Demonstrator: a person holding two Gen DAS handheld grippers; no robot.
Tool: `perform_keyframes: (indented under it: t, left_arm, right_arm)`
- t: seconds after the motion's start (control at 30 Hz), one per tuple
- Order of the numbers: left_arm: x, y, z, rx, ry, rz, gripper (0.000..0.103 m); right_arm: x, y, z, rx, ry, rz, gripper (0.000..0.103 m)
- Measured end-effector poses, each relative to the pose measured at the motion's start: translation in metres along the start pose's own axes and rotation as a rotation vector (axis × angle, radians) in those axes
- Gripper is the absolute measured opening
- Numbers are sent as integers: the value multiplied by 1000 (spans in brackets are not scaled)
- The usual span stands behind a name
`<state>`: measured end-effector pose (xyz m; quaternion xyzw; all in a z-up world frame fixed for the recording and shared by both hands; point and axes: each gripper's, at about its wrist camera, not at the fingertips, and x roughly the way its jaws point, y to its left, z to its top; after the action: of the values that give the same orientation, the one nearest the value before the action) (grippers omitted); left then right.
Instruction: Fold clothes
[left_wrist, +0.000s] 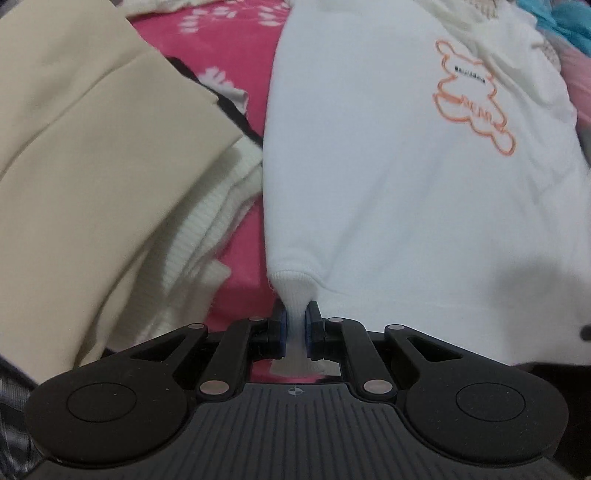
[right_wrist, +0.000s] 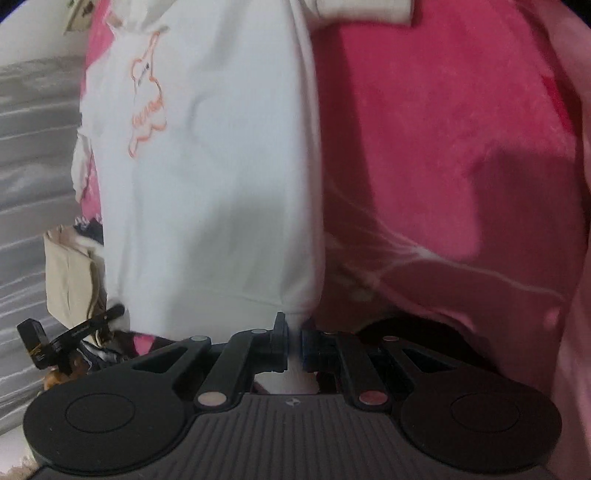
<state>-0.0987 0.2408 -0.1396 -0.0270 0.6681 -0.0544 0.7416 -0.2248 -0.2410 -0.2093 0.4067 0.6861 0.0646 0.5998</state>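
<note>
A white sweatshirt (left_wrist: 388, 177) with an orange outlined bear print (left_wrist: 469, 99) lies spread on a pink blanket (left_wrist: 236, 236). My left gripper (left_wrist: 295, 317) is shut on the ribbed hem at the sweatshirt's near left corner. In the right wrist view the same sweatshirt (right_wrist: 214, 192) stretches away from me. My right gripper (right_wrist: 294, 332) is shut on its near right hem corner. A ribbed cuff (right_wrist: 362, 9) of one sleeve shows at the top edge.
Folded beige and cream garments (left_wrist: 85, 177) are stacked left of the sweatshirt, close to its edge. The other hand's gripper (right_wrist: 74, 332) shows low at the left in the right wrist view. Pink blanket (right_wrist: 443, 166) extends to the right. Blue and pink cloth (left_wrist: 569, 29) lies far right.
</note>
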Motion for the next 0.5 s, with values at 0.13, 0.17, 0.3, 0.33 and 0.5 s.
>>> perform_keyframes:
  t: [0.13,0.17,0.3,0.33,0.5]
  left_arm:
    - [-7,-9,0,119,-15,36,8]
    - [-8,-11,0,147,-18,45,8]
    - [12,-15,-5,239,-12,103,9]
    - [19,-18,-10,269,-16,119,10]
    - [43,-17,-33,398,-15,193,22]
  right_arm:
    - [-5,13,3,-44,16,-40,8]
    - [-3,13,4,-56,20,-62,8]
    - [15,10,17,-83,34,-149,8]
    - [21,8,19,-83,36,-170,8]
    - [36,14,18,-150,26,-308,26]
